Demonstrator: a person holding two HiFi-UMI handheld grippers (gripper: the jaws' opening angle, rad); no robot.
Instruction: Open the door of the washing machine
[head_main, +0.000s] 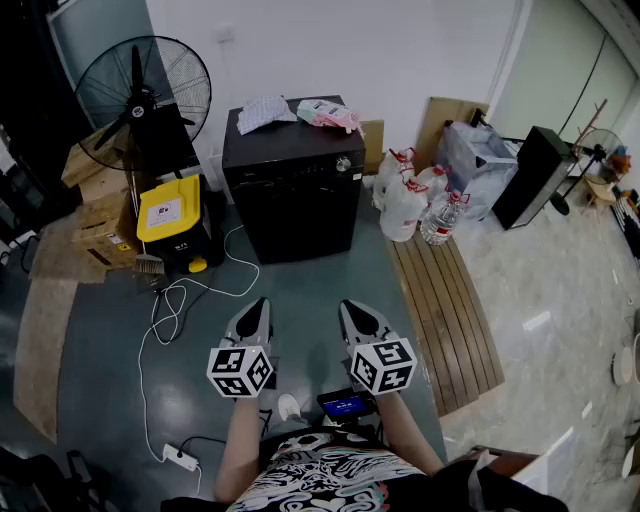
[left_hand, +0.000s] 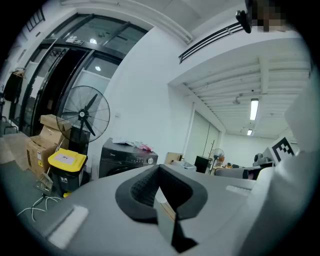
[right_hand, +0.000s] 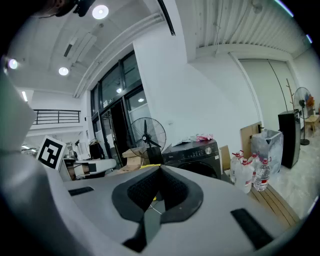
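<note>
- Nearest, just past the patterned shirt (head_main: 310, 475), the left gripper (head_main: 259, 304) and right gripper (head_main: 349, 305) sit side by side above the floor (head_main: 100, 360). Why so low and nearly level?
- My guess is a ready pose. Both aim at the washing machine (head_main: 295, 185), which stands well apart ahead, against the wall (head_main: 380, 50), between the yellow-lidded bin (head_main: 172, 212) and the water bottles (head_main: 408, 205).
- Are they carrying anything?
- No. In each gripper view the fingers (left_hand: 142, 192) are pressed together with nothing between them.
- And the door?
- The door (right_hand: 204, 170) on the machine's front looks closed. Its round outline shows best in the right gripper view. Cloths (head_main: 265, 112) lie on top, clear of it.
- So what's needed?
- Probably stepping closer, past the cable (head_main: 185, 295), then spreading one pair of fingers to catch the door's edge or handle, which I can't make out from here.
</note>
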